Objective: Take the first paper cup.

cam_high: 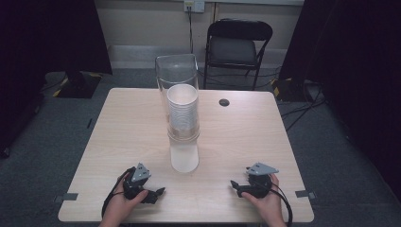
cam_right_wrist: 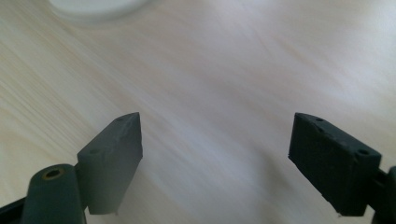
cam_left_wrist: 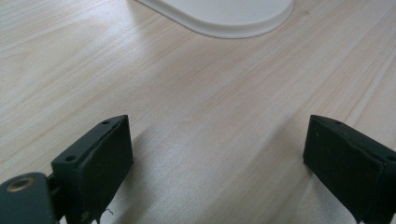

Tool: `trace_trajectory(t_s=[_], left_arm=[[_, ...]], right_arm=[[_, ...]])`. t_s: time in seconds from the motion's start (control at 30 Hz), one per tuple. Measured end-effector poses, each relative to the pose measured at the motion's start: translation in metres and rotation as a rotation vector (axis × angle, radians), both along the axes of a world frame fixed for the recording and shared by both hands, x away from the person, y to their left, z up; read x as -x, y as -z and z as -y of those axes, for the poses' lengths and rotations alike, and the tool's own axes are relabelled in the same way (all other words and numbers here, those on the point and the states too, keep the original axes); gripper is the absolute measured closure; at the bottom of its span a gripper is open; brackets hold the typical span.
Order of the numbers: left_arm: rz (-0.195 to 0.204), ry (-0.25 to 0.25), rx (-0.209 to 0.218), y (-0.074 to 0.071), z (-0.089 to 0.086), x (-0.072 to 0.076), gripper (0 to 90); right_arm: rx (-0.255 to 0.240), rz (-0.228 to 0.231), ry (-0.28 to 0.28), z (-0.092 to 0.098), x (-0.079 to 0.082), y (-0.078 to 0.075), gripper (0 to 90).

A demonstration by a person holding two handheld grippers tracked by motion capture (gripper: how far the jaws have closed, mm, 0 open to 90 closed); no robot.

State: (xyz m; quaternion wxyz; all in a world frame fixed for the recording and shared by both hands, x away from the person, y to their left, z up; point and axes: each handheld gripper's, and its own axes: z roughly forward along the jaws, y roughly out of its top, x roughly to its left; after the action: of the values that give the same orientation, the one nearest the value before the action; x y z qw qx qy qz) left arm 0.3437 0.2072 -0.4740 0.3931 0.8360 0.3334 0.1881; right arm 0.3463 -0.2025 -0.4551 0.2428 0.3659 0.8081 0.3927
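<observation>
Two tongs: seen low on the worktop in the high view, one per hand, both released with nothing gripped.
Worktop (cam_high: 123,127): pale wood grain, squarish; a dark round grommet (cam_high: 224,102) is set near its far edge, right of centre.
Chair (cam_high: 238,47): dark folding type, placed behind the worktop, against the wall.
Clear tube (cam_high: 178,80): tall transparent dispenser, stood upright at the worktop's middle; a stack is held inside it.
Cup stack (cam_high: 182,113): white cups nested within the clear tube, rim of the top cup seen as a white oval.
White base (cam_high: 184,158): pale rounded piece at the foot of the tube, nearest the person; its curved edge is seen at the top of the left gripper view (cam_left_wrist: 224,18) and, blurred, at the top left of the right gripper view (cam_right_wrist: 93,7).
Left tongs (cam_high: 158,192): held in the left hand (cam_high: 118,208), near the front edge, left of the white base and apart from it; jaws are spread wide over bare wood, nothing is between them.
Right tongs (cam_high: 235,185): held in the right hand (cam_high: 269,208), right of the white base and apart from it; jaws are spread wide, bare wood is seen between them.
Grey plates: one three-cornered plate is carried on top of each tool.
</observation>
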Motion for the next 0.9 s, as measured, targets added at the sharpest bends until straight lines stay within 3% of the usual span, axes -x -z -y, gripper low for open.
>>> trace_trajectory(t_s=[0.03,0.07,0.1,0.13,0.27,0.3,0.33,0.53,0.6,0.73,0.8,0.87,0.9], left_arm=[[0.000,0.000,0.000,0.000,0.000,0.000,7.8],[0.000,0.000,0.000,0.000,0.000,0.000,7.8],[0.000,0.000,-0.001,0.000,0.000,0.000,7.8],[0.000,0.000,-0.001,0.000,0.000,0.000,7.8],[0.000,0.000,-0.001,0.000,0.000,0.000,7.8],[0.000,0.000,-0.001,0.000,0.000,0.000,7.8],[-0.001,0.001,0.000,0.000,0.000,0.000,7.8],[-0.001,0.001,0.000,0.000,0.000,0.000,7.8],[-0.001,0.001,0.000,0.000,0.000,0.000,7.8],[-0.002,0.002,0.001,0.000,0.000,0.000,7.7],[-0.002,0.004,-0.002,0.000,0.000,0.000,7.7],[-0.002,0.004,-0.001,0.000,0.000,0.000,7.7],[-0.001,0.005,0.001,0.000,0.000,0.000,7.7]], right_arm=[[-0.033,0.009,-0.021,-0.009,-0.001,-0.004,16.8],[-0.033,0.009,-0.021,-0.009,-0.001,-0.004,16.8],[-0.106,0.023,-0.074,-0.032,-0.004,-0.014,15.5],[-0.134,0.040,-0.086,-0.044,-0.005,-0.017,14.0],[-0.185,0.102,-0.143,-0.084,-0.012,-0.026,15.3],[-0.185,0.102,-0.143,-0.084,-0.012,-0.026,15.3],[-0.224,0.128,-0.158,-0.102,-0.017,-0.031,16.4],[-0.250,0.174,-0.143,-0.126,-0.033,-0.042,16.0],[-0.280,0.193,-0.146,-0.134,-0.040,-0.048,16.0],[-0.277,0.236,-0.155,-0.147,-0.049,-0.055,17.3],[-0.307,0.258,-0.150,-0.152,-0.053,-0.056,18.4],[-0.312,0.274,-0.144,-0.153,-0.055,-0.056,19.3],[-0.320,0.296,-0.109,-0.154,-0.058,-0.056,19.1]])
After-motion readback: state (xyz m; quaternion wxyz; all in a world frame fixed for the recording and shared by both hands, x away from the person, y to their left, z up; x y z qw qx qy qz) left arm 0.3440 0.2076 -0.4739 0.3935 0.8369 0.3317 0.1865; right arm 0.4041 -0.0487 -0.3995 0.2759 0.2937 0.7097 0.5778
